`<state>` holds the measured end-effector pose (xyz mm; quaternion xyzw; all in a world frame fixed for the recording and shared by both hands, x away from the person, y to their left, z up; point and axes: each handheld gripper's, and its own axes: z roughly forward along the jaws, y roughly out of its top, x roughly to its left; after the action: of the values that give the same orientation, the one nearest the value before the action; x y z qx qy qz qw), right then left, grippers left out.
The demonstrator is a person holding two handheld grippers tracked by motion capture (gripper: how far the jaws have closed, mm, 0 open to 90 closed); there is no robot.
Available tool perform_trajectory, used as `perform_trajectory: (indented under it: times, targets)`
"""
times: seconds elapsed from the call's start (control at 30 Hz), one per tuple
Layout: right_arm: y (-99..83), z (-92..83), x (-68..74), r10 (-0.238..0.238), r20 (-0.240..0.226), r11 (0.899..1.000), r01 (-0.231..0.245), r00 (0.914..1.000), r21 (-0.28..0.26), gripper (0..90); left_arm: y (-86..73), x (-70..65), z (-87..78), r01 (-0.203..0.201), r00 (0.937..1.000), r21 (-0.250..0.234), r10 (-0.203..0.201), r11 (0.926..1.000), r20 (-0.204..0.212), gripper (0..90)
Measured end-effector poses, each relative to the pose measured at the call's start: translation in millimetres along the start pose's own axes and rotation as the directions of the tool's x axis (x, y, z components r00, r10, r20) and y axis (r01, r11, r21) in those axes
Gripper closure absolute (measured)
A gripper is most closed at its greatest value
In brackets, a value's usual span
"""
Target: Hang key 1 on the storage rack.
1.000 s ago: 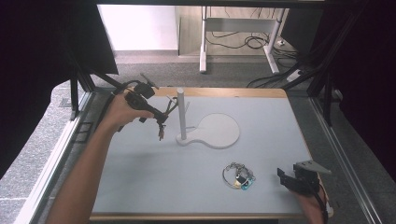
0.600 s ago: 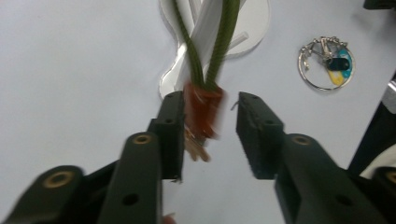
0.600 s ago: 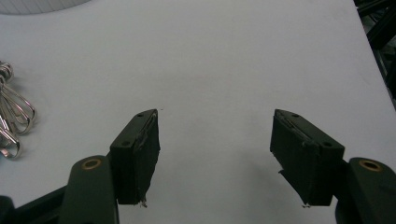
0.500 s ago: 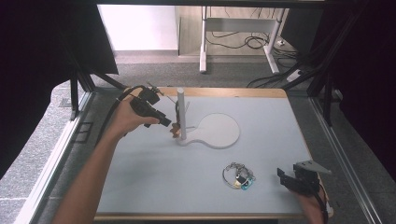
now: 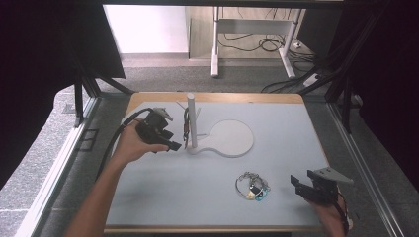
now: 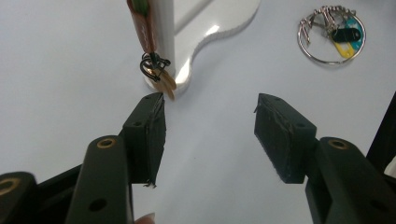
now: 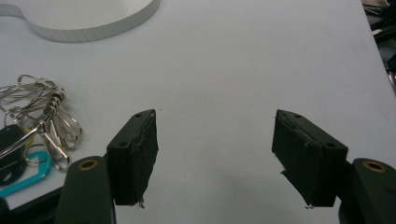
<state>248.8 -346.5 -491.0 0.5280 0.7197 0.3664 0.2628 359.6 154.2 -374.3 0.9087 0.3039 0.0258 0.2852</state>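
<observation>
A big pale table lies in the middle of the high view. On it, just above the middle, sits a flat white stand with a round base and a thin white pole that stands straight up at its left end.

A small keychain with a brown strap hangs on the pole's left side. In the left gripper view it is at the top, left of the middle, and its small gold tags at the bottom end reach down close to the base.

The left gripper is left of the pole, very close to the keychain. Its jaws have just been opening. They are spread wide and nothing is between them; the keychain hangs just past the tip of the left jaw.

The right gripper rests at the lower right. Its jaws are wide apart too, with only bare table between them.

A ring of keys lies flat on the table just left of the right gripper.
</observation>
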Motion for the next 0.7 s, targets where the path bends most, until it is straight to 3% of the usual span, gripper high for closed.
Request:
perform_trajectory:
  times: [0.07, 0.23, 0.43, 0.53, 0.7]
  targets:
    - [-0.1, -1.9, 0.0, -0.007, -0.006, 1.000, 0.007, 1.0000, -0.006, 31.1, -7.4, -4.8, 5.6, 0.000, 0.9997, -0.016, 0.001, 0.9999, 0.024, 43.0]
    - [-3.2, -3.6, 3.4, -0.064, -0.007, 0.998, 0.064, 0.9979, 0.004, 30.8, -24.4, -16.6, 18.4, -0.002, 0.9997, -0.021, 0.003, 0.9998, 0.023, 42.3]
    - [-2.5, -5.0, 9.2, -0.081, -0.032, 0.997, 0.081, 0.9962, -0.002, 30.9, -41.7, -31.0, 29.6, -0.015, 0.9997, -0.040, 0.016, 0.9991, 0.016, 42.2]
    - [-3.4, -2.7, 11.5, -0.092, -0.037, 0.996, 0.092, 0.9951, 0.010, 30.8, -49.8, -33.2, 32.9, -0.018, 0.9998, -0.038, 0.018, 0.9991, 0.005, 42.2]
    - [-4.6, -1.1, 15.4, -0.109, -0.047, 0.994, 0.110, 0.9929, 0.021, 30.7, -66.4, -29.9, 37.2, 0.021, 0.9996, -0.050, -0.020, 0.9985, 0.021, 42.1]
